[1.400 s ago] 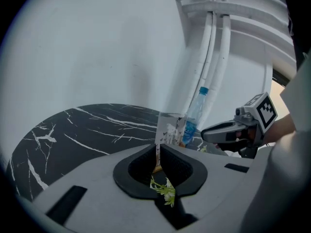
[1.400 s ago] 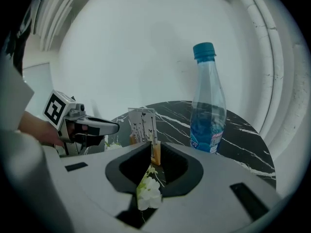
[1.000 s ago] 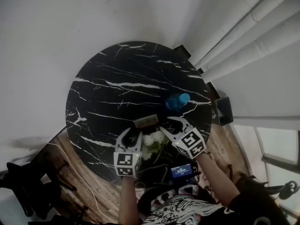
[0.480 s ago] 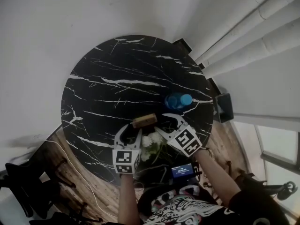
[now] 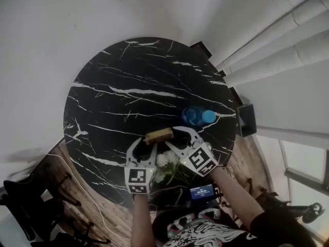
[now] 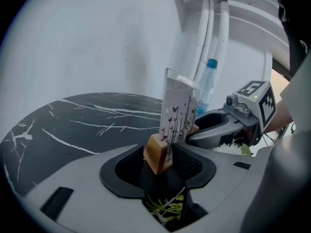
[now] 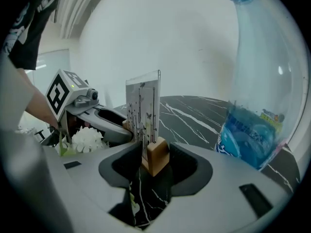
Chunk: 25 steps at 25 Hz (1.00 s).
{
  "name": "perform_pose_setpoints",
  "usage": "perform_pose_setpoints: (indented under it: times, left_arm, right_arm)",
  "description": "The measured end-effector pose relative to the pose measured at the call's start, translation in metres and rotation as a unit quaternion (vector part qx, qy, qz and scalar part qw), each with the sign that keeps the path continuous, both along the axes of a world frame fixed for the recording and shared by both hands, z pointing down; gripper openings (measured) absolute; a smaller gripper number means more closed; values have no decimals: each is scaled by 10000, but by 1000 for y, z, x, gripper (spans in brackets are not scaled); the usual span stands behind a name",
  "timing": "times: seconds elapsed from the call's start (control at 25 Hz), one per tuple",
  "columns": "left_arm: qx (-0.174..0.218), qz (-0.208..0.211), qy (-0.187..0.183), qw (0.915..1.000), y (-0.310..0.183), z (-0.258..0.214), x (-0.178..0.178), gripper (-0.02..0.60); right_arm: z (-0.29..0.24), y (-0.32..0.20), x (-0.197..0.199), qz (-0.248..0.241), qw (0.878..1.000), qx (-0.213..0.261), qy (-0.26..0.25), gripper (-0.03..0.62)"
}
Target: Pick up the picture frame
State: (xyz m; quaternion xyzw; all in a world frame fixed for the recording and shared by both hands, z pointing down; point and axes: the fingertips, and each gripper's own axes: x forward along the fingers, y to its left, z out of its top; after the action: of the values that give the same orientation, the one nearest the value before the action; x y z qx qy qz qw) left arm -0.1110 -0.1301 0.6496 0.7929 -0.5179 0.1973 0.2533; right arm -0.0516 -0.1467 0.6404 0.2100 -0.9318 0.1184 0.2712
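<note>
- The picture frame [image 5: 158, 135] stands upright at the lower centre of the black marble table [image 5: 103, 86], near a water bottle [image 5: 198, 116].
- The left gripper [image 5: 145, 147] is opening, one end of the frame's wooden base loose between its jaws.
- The right gripper [image 5: 175, 137] is spread around the other end, not clamped.

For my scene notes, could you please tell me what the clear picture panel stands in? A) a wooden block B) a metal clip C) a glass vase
A: the picture frame has its panel upright in a light wooden block on the black table.

Round black marble table [image 5: 128, 81]: picture frame [image 5: 158, 135], bottle [image 5: 197, 116].
</note>
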Motion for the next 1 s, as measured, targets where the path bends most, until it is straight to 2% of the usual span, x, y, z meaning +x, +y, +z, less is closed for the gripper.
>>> perform_pose_setpoints:
  times: [0.12, 0.28, 0.64, 1.0]
  left_arm:
    - [88, 71, 35, 9999, -2, 2, 0, 178]
    - [-9, 148, 146, 9998, 5, 2, 3, 176]
    - [20, 12, 353, 9994, -4, 0, 1, 175]
    - [-166, -74, 568, 9982, -8, -2, 1, 170]
  right_arm:
    - [2, -3, 0, -21, 9999, 121, 32, 156]
    - [2, 4, 0, -19, 10000, 17, 13, 156]
    - [0, -4, 0, 179, 9997, -131, -43, 155]
    - [-2, -7, 1, 312, 9989, -353, -47, 153]
